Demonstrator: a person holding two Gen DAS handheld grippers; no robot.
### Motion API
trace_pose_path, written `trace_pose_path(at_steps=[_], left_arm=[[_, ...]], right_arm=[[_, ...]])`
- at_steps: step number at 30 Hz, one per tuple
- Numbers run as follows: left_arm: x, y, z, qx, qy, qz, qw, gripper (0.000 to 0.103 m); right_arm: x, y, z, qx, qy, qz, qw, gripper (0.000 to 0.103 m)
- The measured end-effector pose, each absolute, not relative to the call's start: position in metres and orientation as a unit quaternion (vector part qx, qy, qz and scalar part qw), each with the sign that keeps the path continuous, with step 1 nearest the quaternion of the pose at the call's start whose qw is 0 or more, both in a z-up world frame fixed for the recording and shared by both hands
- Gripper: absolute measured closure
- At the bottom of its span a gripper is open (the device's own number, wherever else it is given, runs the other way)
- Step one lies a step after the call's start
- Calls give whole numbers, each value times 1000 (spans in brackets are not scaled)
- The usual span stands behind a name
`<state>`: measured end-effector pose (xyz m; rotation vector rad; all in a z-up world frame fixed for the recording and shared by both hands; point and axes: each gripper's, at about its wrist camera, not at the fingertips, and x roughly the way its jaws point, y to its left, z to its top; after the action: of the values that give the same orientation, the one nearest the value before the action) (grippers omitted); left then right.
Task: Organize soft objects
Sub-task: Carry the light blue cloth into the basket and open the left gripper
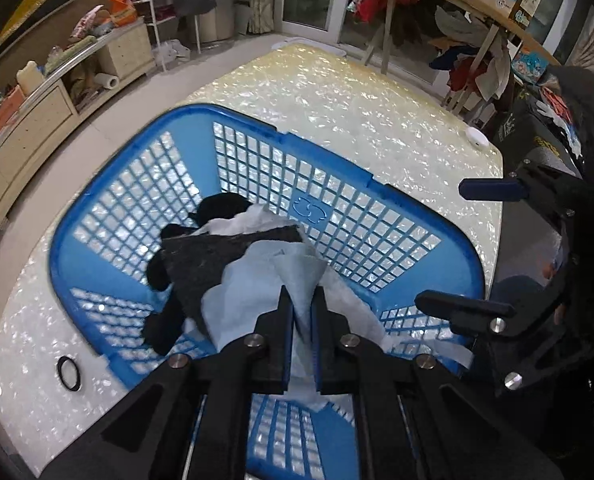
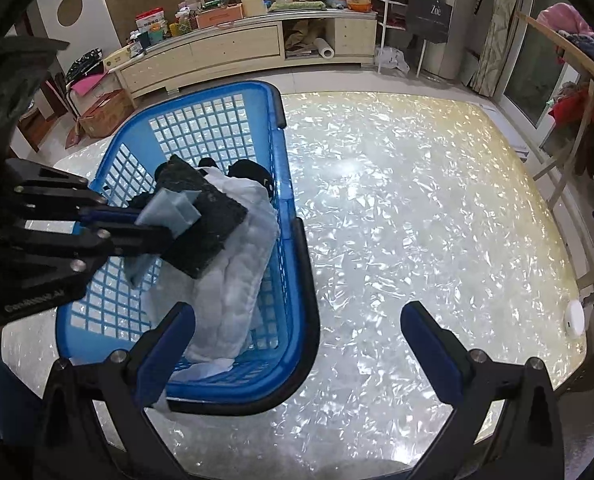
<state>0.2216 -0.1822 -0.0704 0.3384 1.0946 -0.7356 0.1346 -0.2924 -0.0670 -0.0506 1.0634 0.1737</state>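
A blue plastic laundry basket stands on the pearl-patterned table. Inside it lie a white quilted cloth, a dark grey felt piece and a black soft item. My left gripper is over the basket, shut on a pale blue cloth that drapes onto the pile. My right gripper stands open with nothing between its fingers, astride the basket's near right rim.
A black ring lies on the table left of the basket. A white round disc sits near the table's right edge. A cluttered low cabinet lines the far wall, and a wooden rack of clothes stands at the right.
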Motion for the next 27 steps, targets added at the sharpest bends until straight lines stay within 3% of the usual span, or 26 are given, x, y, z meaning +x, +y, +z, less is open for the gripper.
trace_pose_path(at_steps=[3,9,12,20,24,27], left_arm=[[227,-188,-83,164,511,-340,772,95],[238,-193,-113,145,561,-323,749,54],[239,-191,-106,132,559,-324,752,46],[222,-171,-76,140,536,-301,776,42],[199,-156,-53,150,514,-293,793,34],[189,-141,-39,141,509,-289,799,16]], right_arm=[[136,-294,-71,-20,512,82,855,0],[133,-291,-72,-19,517,85,852,0],[131,-293,-71,-16,517,84,852,0],[120,-290,-56,-13,508,84,857,0],[112,-280,-39,-21,495,87,864,0],[105,-267,-28,-27,486,94,868,0]])
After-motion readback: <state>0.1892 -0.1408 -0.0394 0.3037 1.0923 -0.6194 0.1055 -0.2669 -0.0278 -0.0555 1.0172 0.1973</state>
